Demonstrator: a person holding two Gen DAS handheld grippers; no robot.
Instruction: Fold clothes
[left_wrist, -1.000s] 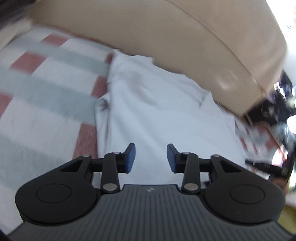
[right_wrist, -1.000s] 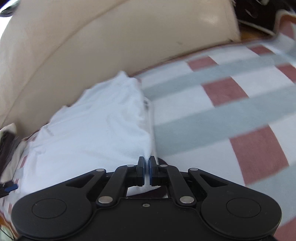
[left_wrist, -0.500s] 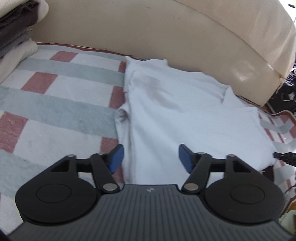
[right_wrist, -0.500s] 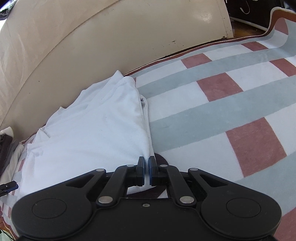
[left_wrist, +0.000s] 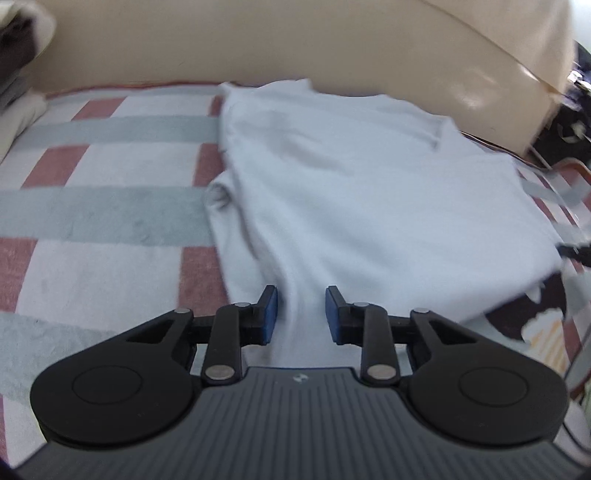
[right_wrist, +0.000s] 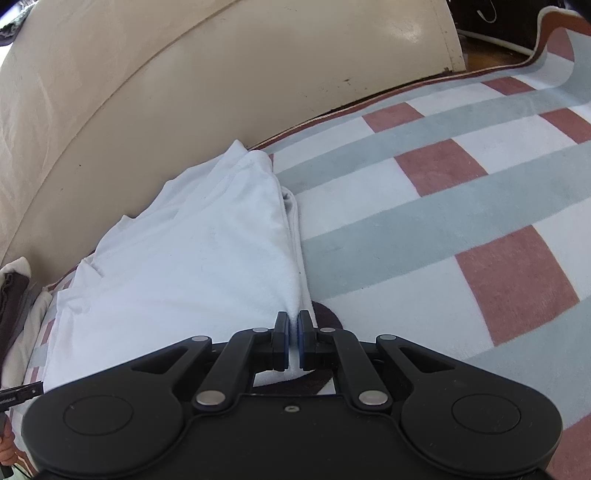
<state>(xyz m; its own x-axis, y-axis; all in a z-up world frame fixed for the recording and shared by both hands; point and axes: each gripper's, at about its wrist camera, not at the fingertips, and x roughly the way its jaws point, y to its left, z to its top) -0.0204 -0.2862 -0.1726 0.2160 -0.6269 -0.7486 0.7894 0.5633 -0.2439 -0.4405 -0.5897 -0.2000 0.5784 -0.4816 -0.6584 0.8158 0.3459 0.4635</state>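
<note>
Meanwhile both grippers' jaws move at the white garment (left_wrist: 369, 192).

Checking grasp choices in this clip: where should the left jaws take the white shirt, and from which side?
At the near hem of the white shirt, coming from the near side over the blanket. The cloth lies flat, and a raised ridge there already runs between the closing left gripper jaws.

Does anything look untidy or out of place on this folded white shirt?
Yes. On the white shirt, a bunched sleeve sticks out past the folded left edge onto the checked blanket, so that side is not straight.
</note>
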